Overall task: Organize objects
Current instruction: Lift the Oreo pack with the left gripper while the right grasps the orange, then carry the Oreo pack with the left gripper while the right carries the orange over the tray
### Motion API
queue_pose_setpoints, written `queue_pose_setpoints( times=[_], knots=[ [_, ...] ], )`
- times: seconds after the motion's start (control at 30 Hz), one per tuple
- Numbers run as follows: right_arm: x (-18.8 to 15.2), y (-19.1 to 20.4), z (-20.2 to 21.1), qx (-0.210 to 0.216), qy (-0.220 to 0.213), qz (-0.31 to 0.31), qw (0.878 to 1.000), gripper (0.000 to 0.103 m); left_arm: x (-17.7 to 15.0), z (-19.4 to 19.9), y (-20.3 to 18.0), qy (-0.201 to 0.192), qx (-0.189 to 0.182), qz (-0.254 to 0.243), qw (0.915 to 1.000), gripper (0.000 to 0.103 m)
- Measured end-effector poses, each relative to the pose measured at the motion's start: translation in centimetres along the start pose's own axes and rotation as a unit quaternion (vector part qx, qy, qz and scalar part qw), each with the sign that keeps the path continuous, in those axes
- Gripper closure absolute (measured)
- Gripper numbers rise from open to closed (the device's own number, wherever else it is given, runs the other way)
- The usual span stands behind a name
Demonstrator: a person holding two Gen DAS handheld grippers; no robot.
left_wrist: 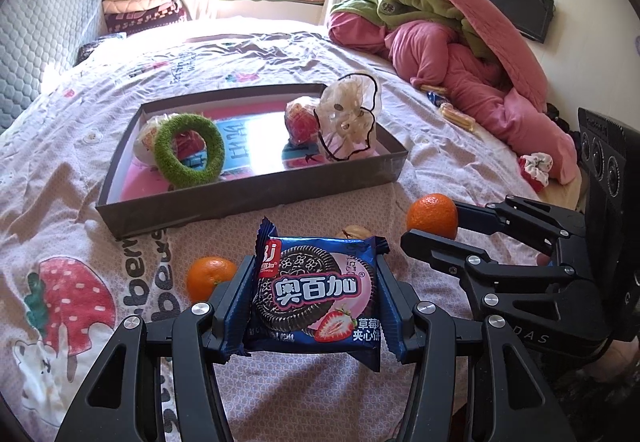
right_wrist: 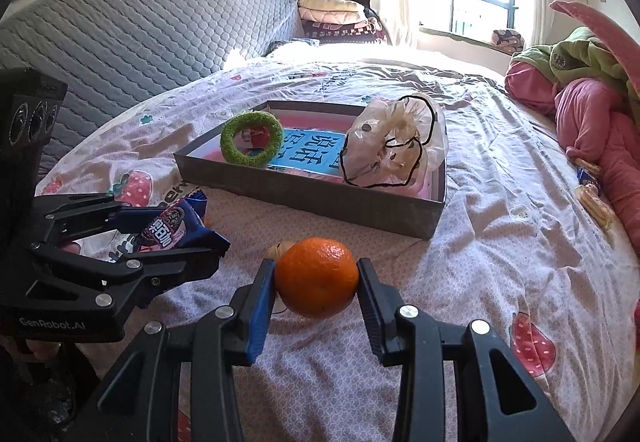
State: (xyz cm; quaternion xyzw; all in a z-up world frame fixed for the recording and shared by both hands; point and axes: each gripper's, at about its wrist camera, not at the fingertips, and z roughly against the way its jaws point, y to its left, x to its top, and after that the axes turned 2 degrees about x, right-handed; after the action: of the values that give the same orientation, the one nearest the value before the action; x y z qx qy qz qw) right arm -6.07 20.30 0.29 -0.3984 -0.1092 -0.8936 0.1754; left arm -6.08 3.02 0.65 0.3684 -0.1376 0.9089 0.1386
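The left gripper (left_wrist: 316, 302) pinches a blue biscuit packet (left_wrist: 316, 294); the right gripper (right_wrist: 316, 282) clamps a tangerine (right_wrist: 316, 276), both above the bed's near edge. Best carried level over the box (left_wrist: 256, 198) wall before release. Inside: green ring (left_wrist: 190, 150), gauzy pouch (left_wrist: 348, 118).

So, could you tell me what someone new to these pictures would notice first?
Probably the blue cookie packet clamped in the left gripper and the orange pinched in the right gripper, both above the strawberry-print bedspread. Behind them lies a shallow dark box holding a fuzzy green ring.
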Motion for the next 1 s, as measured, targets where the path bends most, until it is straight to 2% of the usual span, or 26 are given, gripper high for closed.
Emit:
queue_pose_setpoints(
  times=[0.43, 0.6, 1.0],
  knots=[
    [1.0, 1.5, 1.8, -0.020, -0.046, 0.032, 0.998, 0.063, 0.9, 2.3, 1.1, -0.034, 0.021, 0.013, 0.9991, 0.046],
    [1.4, 1.8, 1.8, -0.010, -0.048, 0.031, 0.998, 0.063, 1.4, 2.7, 1.9, -0.044, 0.028, 0.028, 0.9982, 0.046],
    [3.2, 1.8, 1.4, -0.021, -0.061, 0.037, 0.997, 0.062, 3.1, 2.8, 5.0, -0.052, 0.045, 0.067, 0.9954, 0.046]
  ],
)
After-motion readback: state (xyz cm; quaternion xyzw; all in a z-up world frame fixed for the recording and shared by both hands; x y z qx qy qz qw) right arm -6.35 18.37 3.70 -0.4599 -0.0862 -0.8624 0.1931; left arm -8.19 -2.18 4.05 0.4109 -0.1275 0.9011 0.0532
